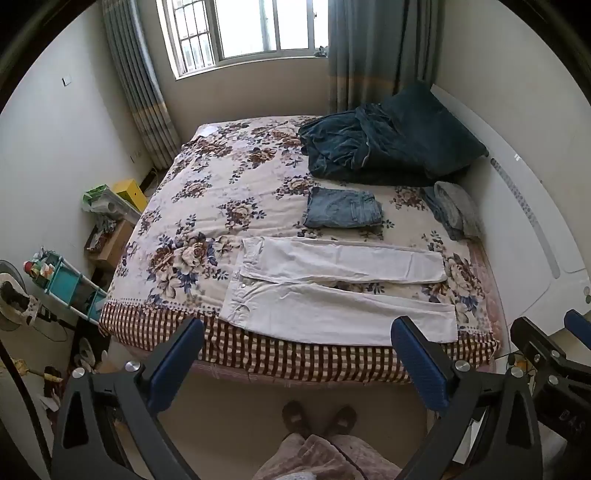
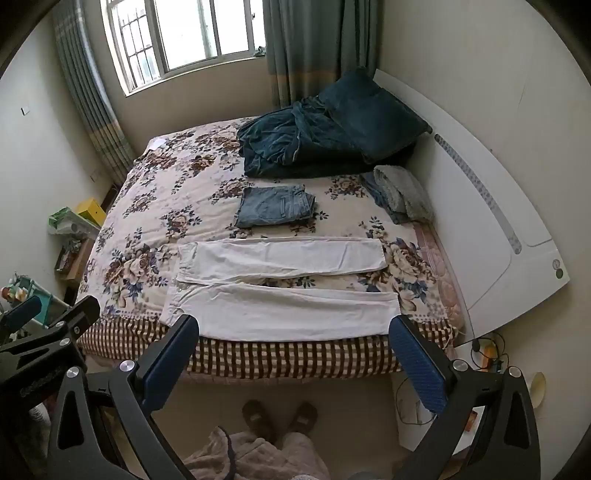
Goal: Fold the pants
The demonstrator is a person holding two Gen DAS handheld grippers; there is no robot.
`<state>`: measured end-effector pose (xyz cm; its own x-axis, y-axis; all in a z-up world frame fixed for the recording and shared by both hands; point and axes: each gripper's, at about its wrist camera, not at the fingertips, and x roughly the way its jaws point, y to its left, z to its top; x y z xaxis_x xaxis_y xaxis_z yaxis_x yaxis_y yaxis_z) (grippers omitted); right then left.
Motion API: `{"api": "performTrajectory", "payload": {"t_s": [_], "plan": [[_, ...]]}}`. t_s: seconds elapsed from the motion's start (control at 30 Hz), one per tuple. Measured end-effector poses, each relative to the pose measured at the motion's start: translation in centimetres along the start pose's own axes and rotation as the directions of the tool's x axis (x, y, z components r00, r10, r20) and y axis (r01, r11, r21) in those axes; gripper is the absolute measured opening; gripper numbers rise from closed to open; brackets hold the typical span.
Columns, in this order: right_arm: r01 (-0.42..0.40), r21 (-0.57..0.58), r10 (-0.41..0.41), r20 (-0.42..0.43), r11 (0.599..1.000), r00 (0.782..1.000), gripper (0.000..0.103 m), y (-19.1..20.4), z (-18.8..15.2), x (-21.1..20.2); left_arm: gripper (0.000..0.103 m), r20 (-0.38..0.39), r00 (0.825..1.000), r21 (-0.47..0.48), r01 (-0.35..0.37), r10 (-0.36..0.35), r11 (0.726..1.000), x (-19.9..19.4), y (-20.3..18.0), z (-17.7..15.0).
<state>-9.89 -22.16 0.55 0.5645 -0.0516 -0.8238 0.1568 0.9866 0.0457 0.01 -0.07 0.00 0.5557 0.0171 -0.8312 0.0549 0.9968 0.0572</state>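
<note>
Nearest the lens, bottom of frame: my slippered feet (image 1: 319, 421) and pinkish fleece trouser legs (image 1: 314, 461) on the floor, at the foot of the bed.

Left gripper (image 1: 299, 354): blue-padded fingers spread fully apart, nothing between them, held above the floor short of the bed edge.

Right gripper (image 2: 295, 354): fingers likewise wide apart, empty, short of the checked border; it also shows at the right edge of the left wrist view.

White pants (image 1: 340, 291): laid flat across the near part of the bed, waistband toward the left of frame, both legs stretched toward the right with a narrow gap between them; unfolded; the nearer leg runs just beside the bed edge.

Floral bedspread (image 1: 207, 206) with brown checked border (image 1: 295, 354) hanging over the near side.

Folded blue jeans (image 1: 343, 212): just beyond the white pants, centre.

Dark teal bedding heap (image 1: 376, 147): upper right, against the white headboard (image 1: 517, 206).

Grey-blue folded blanket (image 1: 456, 210): right, beside the headboard.

Window (image 1: 243, 29) with grey curtains (image 1: 136, 85): top.
</note>
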Motion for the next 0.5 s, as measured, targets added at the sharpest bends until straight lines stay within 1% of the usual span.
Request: {"api": "performTrajectory", "payload": {"t_s": [0.07, 0.5], "plan": [[0.004, -0.002, -0.004, -0.011, 1.000, 1.000, 0.103, 0.06, 0.06, 0.08, 0.103, 0.002, 1.000, -0.008, 0.014, -0.014, 1.000, 0.01, 0.07, -0.01], [0.015, -0.007, -0.015, -0.008, 1.000, 1.000, 0.103, 0.07, 0.31, 0.59, 0.103, 0.006, 1.000, -0.006, 0.007, -0.007, 1.000, 0.03, 0.20, 0.34]]}}
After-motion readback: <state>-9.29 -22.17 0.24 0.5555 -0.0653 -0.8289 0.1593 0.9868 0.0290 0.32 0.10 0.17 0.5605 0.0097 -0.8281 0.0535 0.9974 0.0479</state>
